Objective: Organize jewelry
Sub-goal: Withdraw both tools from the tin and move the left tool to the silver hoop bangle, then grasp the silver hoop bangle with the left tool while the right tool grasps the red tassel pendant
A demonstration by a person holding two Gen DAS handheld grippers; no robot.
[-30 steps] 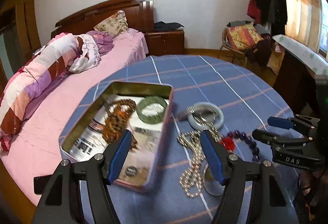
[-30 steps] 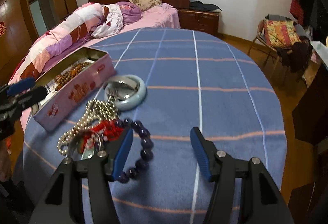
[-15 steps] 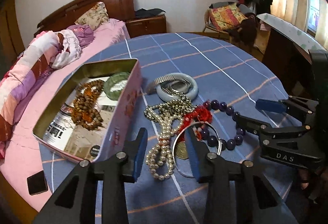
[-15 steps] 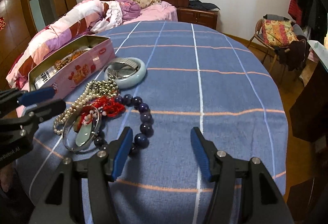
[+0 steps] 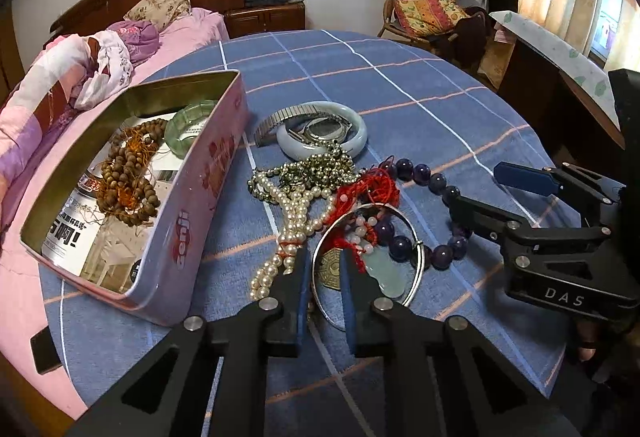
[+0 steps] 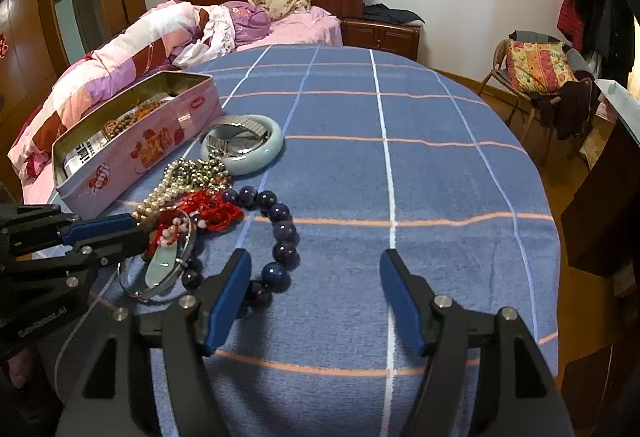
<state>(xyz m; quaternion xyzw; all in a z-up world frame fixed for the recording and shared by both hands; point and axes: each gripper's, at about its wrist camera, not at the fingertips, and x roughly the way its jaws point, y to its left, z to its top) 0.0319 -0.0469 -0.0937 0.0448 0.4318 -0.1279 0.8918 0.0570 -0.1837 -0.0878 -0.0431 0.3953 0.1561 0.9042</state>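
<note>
the left gripper (image 5: 325, 269) has its 2 fingers nearly closed astride the thin silver metal bangle's (image 5: 412, 237) rim, beside the pink rectangular tin (image 5: 192, 197). the right gripper (image 6: 316, 297) gapes wide, dark purple bead bracelet (image 6: 280, 229) by its left finger.

Silver bangle (image 5: 408, 249) near rim hidden behind left tool (image 5: 325, 269).
</note>
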